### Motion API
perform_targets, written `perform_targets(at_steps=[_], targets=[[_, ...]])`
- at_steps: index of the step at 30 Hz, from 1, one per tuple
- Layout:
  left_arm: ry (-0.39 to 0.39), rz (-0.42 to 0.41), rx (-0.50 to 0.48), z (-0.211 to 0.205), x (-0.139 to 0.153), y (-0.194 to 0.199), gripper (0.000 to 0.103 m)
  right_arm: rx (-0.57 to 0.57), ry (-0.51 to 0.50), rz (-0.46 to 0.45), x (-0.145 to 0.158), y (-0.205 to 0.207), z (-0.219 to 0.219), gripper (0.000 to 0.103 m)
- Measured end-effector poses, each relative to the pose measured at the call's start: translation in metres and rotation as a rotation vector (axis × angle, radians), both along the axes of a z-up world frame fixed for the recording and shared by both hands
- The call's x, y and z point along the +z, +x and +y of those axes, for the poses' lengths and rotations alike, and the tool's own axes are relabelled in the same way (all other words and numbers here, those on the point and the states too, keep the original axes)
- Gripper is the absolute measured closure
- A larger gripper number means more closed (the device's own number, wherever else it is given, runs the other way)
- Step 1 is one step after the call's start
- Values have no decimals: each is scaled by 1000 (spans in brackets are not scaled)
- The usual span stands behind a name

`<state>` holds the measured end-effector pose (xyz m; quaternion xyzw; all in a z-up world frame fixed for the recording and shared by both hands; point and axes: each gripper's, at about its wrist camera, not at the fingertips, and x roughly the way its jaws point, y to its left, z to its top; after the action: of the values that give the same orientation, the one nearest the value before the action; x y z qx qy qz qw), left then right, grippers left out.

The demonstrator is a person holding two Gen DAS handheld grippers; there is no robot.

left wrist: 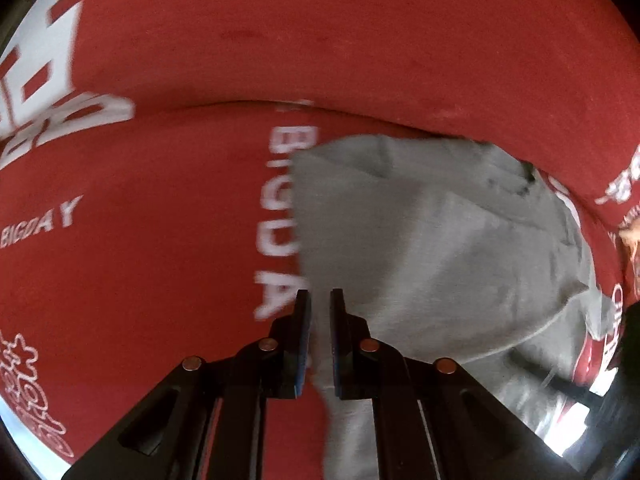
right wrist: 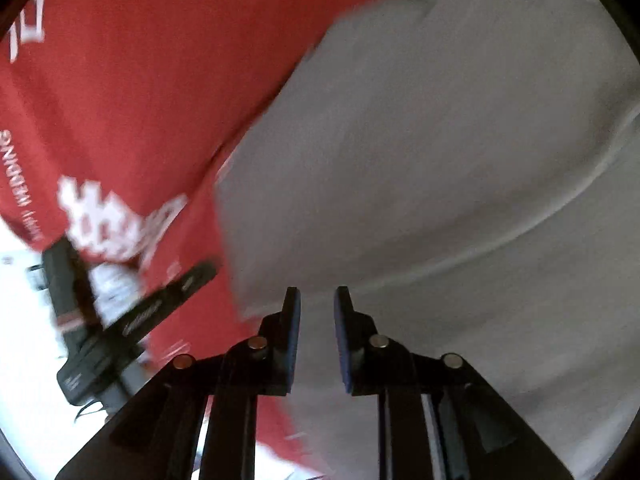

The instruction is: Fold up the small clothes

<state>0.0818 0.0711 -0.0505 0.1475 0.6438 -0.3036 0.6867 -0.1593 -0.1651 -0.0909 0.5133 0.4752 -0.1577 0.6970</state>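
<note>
We see our left gripper (left wrist: 320, 300) clenched on the edge of the grey garment (left wrist: 432, 240), which lies on the red printed cloth (left wrist: 160, 200). Our right gripper (right wrist: 317, 298) hangs released over the garment, jaws slightly parted, nothing between them.

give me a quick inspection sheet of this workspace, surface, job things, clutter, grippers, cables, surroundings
surface: red printed cloth with white lettering covers the table.
job's things: one grey fabric garment, crumpled, lying on the red cloth; it fills most of the right wrist view.
clutter: nothing seen on the cloth.
grippers: left gripper shut, a strip of the grey garment between its jaws; right gripper with jaws apart over the garment, nothing pinched.
cables: thin dark wire by the black stand, blurred.
surroundings: black stand-like frame beyond the cloth edge; bright floor below; too blurred to tell more.
</note>
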Motion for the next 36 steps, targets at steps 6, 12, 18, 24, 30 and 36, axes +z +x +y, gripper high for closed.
perform_targets(at_steps=[6,12,18,24,30,36], targets=[[66,-43,-37,-19,-24,-21,94,-87,-228,162,-4,-37,-79,82],[80,-48,-43,-19,-23,-17,87,-264,-169,161,-18,-92,-121,90],[119,-40,-23,-23,-17,-16,87,-336,-116,228,-14,-123,-117,78],[134,-38,-53,-25,-6,-32,87,-265,-102,222,-2,-135,-92,60],[142,-12,-43,-22,3,-41,87,-264,-41,199,3,-138,-65,58],[166,-86,-64,-16,12,-63,1,-250,-15,189,6,-143,-48,58]])
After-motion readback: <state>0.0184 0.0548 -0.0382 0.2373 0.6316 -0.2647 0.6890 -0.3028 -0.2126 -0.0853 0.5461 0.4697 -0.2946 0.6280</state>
